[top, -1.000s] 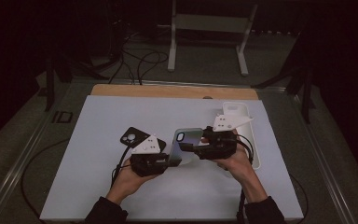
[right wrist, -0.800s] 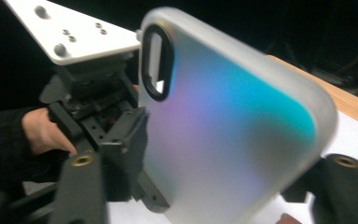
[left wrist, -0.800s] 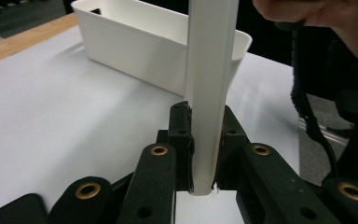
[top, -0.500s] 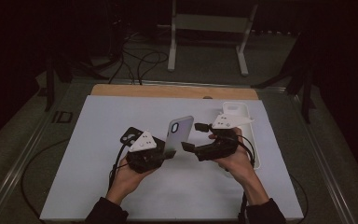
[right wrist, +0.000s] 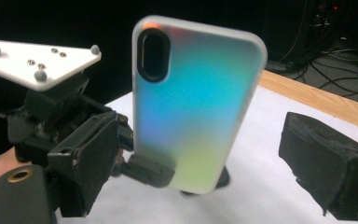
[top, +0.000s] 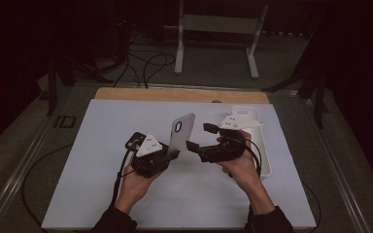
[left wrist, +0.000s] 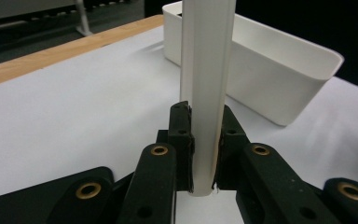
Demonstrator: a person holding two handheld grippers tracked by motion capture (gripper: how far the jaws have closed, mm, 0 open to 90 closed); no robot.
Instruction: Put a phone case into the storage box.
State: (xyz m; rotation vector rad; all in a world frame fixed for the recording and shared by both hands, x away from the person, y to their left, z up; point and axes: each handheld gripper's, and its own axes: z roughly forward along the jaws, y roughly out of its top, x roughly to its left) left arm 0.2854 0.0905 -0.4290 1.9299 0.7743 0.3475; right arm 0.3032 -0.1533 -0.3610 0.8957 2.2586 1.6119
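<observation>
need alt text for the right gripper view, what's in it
An iridescent phone case stands upright, clamped at its lower edge by the left tongs above a white table. The right tongs' black jaws stand open at either side, not touching it.

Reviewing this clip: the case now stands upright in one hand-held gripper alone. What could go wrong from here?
1. The left hand-held gripper pinches the phone case only at its bottom edge, so the tall case may tilt or slip out.
2. The right hand-held gripper, whose jaws have just been opening off the case, sits close beside it; a careless move might knock it.
3. If dropped, it may miss the white bin.
</observation>
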